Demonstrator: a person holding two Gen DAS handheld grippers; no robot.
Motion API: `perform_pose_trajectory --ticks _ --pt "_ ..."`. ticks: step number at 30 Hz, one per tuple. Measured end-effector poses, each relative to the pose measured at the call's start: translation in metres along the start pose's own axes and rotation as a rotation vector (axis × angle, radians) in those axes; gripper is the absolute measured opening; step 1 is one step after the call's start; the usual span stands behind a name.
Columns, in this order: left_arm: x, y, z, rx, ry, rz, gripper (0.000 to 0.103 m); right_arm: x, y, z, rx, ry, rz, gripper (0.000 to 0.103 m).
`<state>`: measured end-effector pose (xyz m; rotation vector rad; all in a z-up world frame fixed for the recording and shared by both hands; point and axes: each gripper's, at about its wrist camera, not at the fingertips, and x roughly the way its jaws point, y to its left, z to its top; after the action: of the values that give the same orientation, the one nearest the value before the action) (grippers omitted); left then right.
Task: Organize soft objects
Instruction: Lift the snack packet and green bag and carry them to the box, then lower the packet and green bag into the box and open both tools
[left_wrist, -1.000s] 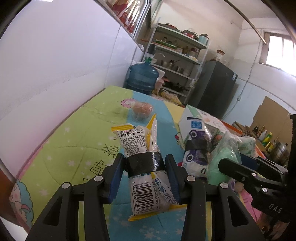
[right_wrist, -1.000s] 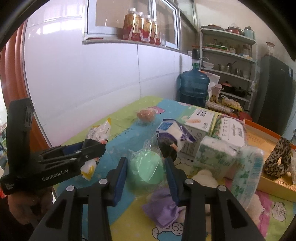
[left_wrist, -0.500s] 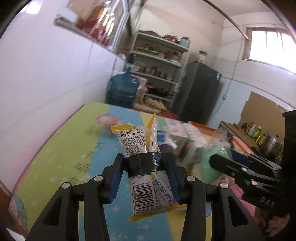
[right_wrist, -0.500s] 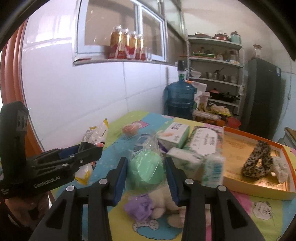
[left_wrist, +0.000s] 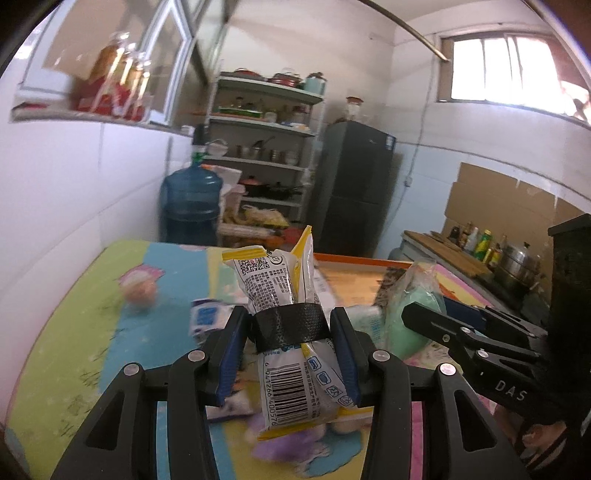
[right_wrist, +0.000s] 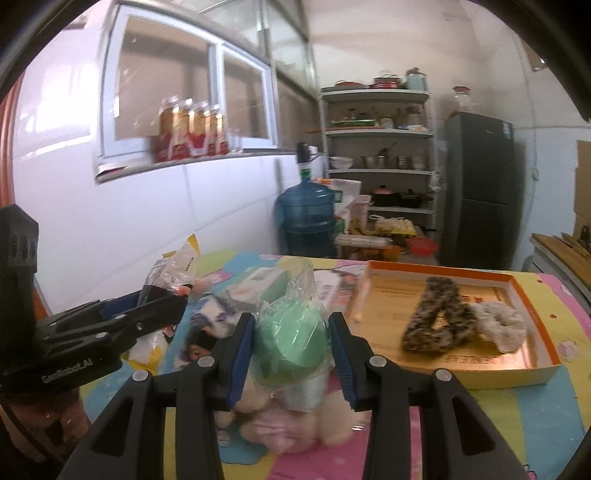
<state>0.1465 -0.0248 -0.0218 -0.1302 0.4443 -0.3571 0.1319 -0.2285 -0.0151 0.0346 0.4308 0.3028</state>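
My left gripper (left_wrist: 290, 332) is shut on a white and yellow snack packet (left_wrist: 284, 291) with a black band round it, held above the table. My right gripper (right_wrist: 291, 332) is shut on a green soft ball in a clear bag (right_wrist: 290, 332); it also shows in the left wrist view (left_wrist: 410, 317). An orange-rimmed cardboard tray (right_wrist: 528, 295) lies ahead to the right and holds a leopard-print scrunchie (right_wrist: 439, 321) and a cream scrunchie (right_wrist: 502, 325). The left gripper with its packet (right_wrist: 173, 269) shows at the left of the right wrist view.
Soft toys (right_wrist: 295, 421) lie on the colourful tablecloth under the grippers. Tissue packs and boxes (right_wrist: 332, 288) are blurred behind the ball. A small peach-coloured object (left_wrist: 138, 291) sits at the far left. A water jug (right_wrist: 304, 218), shelves and a fridge stand beyond the table.
Both grippers have lifted and swung right, toward the tray, with the packet and the green ball still held. The tray has come into fuller view.
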Motion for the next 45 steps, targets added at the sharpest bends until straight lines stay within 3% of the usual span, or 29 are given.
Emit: perform_pose_trajectory --ticks 21,32,45 --pt "0.076 -0.113 0.011 0.101 0.076 -0.131 0.047 -0.03 -0.132 -0.012 0.148 -0.057 -0.171 0.041" --pt "0.126 -0.138 0.014 0.085 0.142 -0.13 0.047 -0.022 -0.185 -0.008 0.181 -0.059 -0.204 0.042" --pt "0.174 -0.144 0.011 0.023 0.224 -0.086 0.047 0.021 -0.226 -0.013 0.261 0.04 -0.231 0.042"
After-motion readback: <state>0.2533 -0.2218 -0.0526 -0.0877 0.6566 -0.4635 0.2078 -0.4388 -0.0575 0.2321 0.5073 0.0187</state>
